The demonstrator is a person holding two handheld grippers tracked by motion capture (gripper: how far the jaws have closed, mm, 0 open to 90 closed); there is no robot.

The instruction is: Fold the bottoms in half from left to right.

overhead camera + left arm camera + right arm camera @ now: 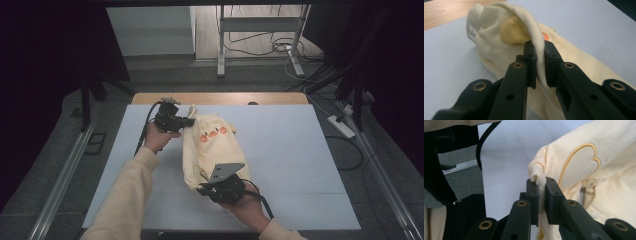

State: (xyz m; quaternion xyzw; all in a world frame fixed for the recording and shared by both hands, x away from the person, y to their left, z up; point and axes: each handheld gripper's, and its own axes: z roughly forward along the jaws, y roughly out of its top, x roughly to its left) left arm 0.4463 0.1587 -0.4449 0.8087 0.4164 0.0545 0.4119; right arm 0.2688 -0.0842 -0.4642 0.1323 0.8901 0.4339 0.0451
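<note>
A cream child's garment with an orange duck face lies lengthwise on the white table cover. My left gripper is at its far end, jaws shut on a fold of the cream fabric, close to the hood and a yellow patch. My right gripper is at the near end, shut on a ribbed cuff of the garment, beside an embroidered gold outline.
The white cover lies over a wooden table whose far edge shows. Metal rails run along both sides on the grey floor. A power strip and cables lie at the right, a table frame stands behind.
</note>
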